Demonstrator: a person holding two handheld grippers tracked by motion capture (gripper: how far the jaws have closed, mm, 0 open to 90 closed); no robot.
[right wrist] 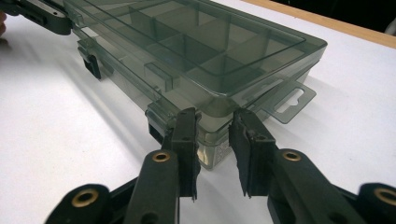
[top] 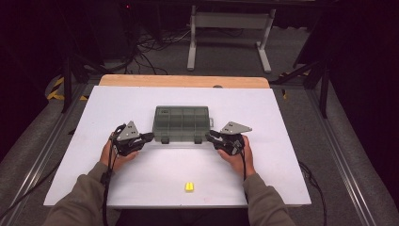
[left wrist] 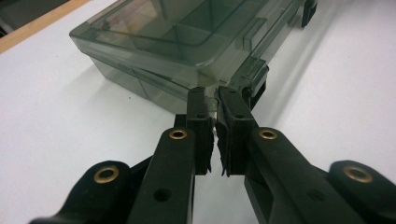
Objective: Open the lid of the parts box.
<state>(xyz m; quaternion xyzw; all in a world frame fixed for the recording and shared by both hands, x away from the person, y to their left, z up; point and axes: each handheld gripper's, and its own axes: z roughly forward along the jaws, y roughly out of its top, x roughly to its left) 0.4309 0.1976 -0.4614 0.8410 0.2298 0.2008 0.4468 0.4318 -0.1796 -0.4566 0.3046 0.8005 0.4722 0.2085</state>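
Observation:
A smoky clear organizer box (top: pixel 181 123) with a closed lid and several compartments lies in the middle of the white table (top: pixel 141 101). My left gripper (top: pixel 149 136) sits at its near left corner. In the left gripper view the jaws stand almost together, and the left gripper (left wrist: pixel 212 100) pinches the corner of the box (left wrist: pixel 163 28) beside a dark latch (left wrist: pixel 254 77). My right gripper (top: pixel 210 135) sits at the near right corner. There the right gripper (right wrist: pixel 215 113) straddles the corner of the box (right wrist: pixel 201 42), with both pads against its walls.
A small yellow piece (top: pixel 189 187) lies near the table's front edge between the person's forearms. A hang tab (right wrist: pixel 289 100) sticks out from the box's right side. A wooden strip (top: pixel 183 81) runs along the table's far edge, with a metal stand (top: pixel 230 35) behind it.

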